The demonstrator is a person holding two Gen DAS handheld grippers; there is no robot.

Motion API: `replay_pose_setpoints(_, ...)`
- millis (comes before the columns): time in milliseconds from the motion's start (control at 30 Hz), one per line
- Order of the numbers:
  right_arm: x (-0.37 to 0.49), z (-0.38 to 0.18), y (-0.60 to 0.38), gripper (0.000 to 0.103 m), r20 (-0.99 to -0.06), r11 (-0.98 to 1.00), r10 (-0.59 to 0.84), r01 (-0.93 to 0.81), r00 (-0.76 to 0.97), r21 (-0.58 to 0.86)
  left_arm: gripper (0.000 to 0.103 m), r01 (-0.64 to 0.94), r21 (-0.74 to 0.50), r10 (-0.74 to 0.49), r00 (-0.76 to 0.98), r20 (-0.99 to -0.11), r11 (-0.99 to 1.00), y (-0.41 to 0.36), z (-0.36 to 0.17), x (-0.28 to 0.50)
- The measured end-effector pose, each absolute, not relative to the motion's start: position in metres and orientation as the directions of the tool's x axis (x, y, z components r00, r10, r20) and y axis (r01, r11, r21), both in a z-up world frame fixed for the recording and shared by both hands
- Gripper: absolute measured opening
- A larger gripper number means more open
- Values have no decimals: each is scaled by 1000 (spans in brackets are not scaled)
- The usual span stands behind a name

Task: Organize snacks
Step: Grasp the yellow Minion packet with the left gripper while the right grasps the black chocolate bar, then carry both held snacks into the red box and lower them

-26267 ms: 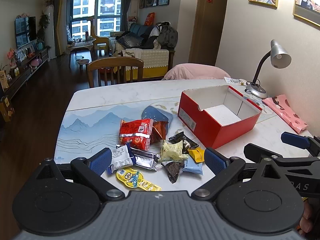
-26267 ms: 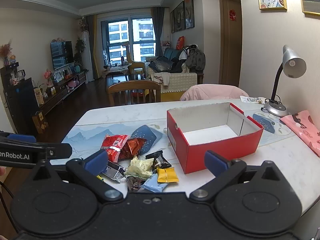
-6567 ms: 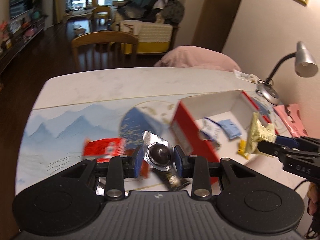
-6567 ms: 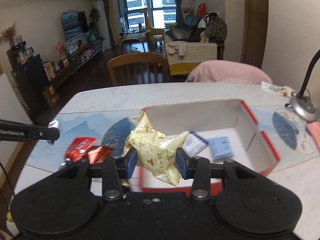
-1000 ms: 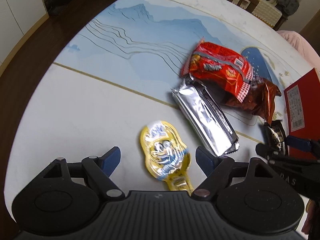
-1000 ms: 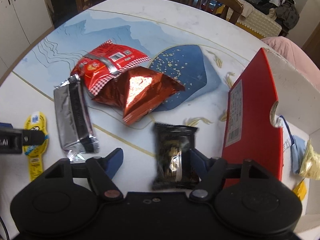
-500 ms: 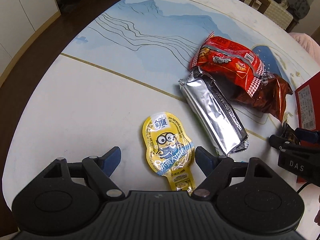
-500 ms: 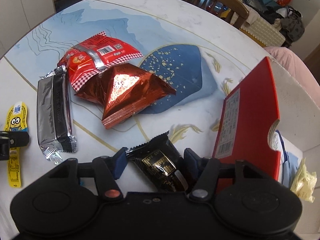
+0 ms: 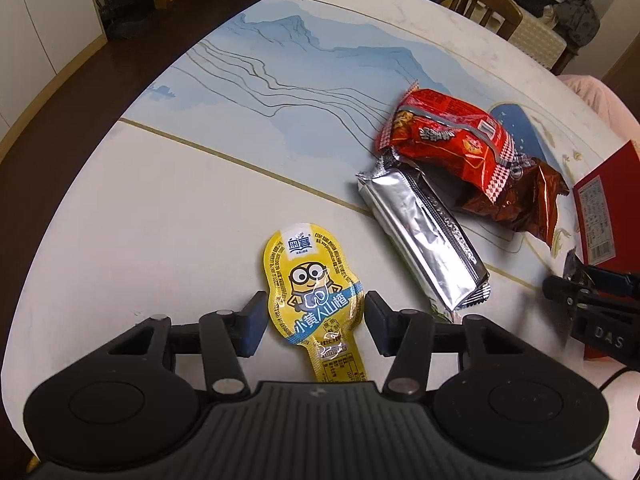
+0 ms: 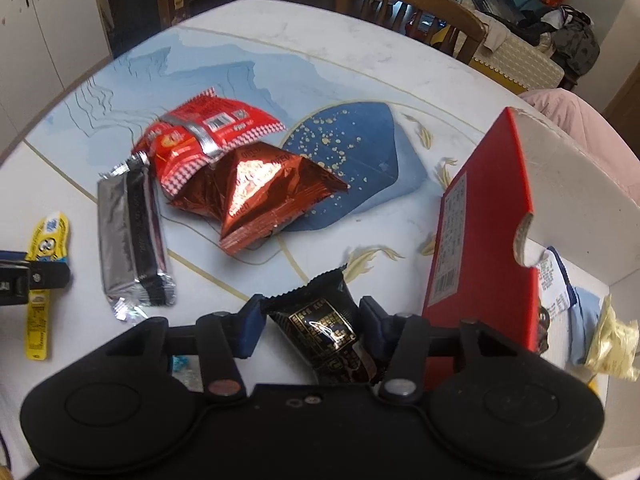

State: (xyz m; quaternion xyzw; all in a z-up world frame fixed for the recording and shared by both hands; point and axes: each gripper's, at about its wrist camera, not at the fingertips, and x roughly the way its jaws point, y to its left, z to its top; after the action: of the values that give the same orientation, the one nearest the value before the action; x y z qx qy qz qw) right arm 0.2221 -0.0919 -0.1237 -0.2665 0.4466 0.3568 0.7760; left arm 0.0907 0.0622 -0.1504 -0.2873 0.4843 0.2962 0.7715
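Observation:
My left gripper (image 9: 314, 322) has closed in around a yellow Minion snack pouch (image 9: 310, 288) lying flat on the table; its pads touch the pouch's two edges. My right gripper (image 10: 312, 326) is shut on a black-and-gold snack packet (image 10: 320, 322), beside the red box (image 10: 486, 224). A silver packet (image 9: 424, 236), a red chip bag (image 9: 450, 140) and a copper foil bag (image 10: 260, 196) lie between them. The box holds several small snacks (image 10: 580, 304).
The round marble table (image 9: 168, 200) has a blue mountain print; its left edge drops to dark floor. A wooden chair (image 10: 408, 0) stands behind the table. A pink cushion (image 10: 580, 120) lies beyond the box.
My left gripper has narrowed from wide open onto the yellow pouch. My right gripper has closed on the black packet and drawn nearer the red box.

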Motion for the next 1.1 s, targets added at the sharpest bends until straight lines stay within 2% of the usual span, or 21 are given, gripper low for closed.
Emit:
replay_pose_setpoints(300,204,-84,-112,50,-852,642,404,-767,333,4,51,-721,-217,148,406,-902,658,75,-137,73)
replay_pose_setpoints(600,200,-35,-140,49,-793,699,474,-711,382,76,51,-665,-253,159,493,-855,702,83,-95,67)
replay_pose_setpoints(1100,233,13,-216,49,-701,809,471,-579,536,101,51,-432,-271,75,633,-771,860,34,-19,128)
